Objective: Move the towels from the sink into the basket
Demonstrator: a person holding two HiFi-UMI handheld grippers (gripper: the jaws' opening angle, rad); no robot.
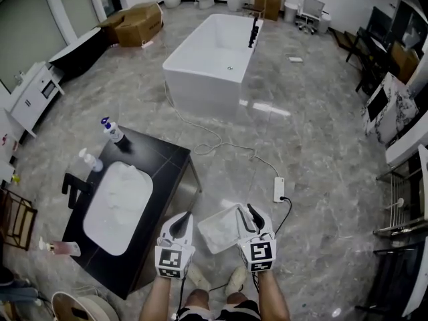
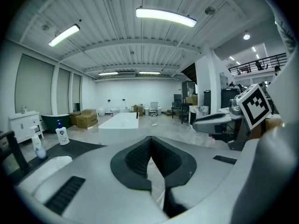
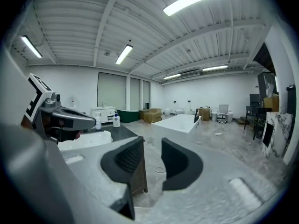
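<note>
Plainly the left gripper is closed on nothing, the right gripper slightly parted and empty. White towels fill the sink; open wide, bite one fold deep, then lift it into the basket.

Basket partly behind the right gripper; any towels in the white sink indistinct against it.

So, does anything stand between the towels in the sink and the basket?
Nothing visible does. The towels lie in the sink of the dark vanity. The basket stands on the floor close beside it. Only the vanity's own edge lies between them.
</note>
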